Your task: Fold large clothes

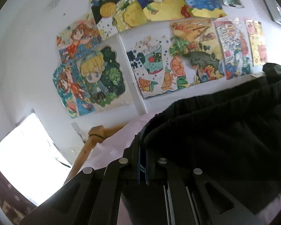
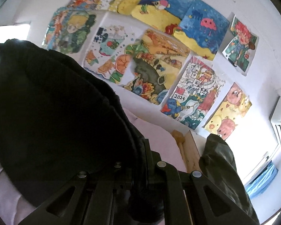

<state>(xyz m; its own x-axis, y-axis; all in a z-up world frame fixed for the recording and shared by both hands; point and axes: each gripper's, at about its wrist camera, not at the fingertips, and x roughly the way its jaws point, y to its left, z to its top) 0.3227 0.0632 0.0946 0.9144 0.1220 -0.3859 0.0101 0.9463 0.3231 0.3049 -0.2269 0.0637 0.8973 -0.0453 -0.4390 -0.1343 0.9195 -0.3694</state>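
Observation:
A large black garment with a ribbed, elastic-looking edge hangs between my two grippers above a pale pink bed sheet. In the left wrist view my left gripper is shut on one end of that edge, and the cloth spreads away to the right. In the right wrist view the same black garment fills the left half. My right gripper is shut on its other end, with cloth bunched between the jaws and hanging under them.
A white wall covered with several colourful drawings faces both cameras. A wooden bed post and wooden frame border the sheet. An olive-green cloth lies at the right. A bright window and an air conditioner flank the scene.

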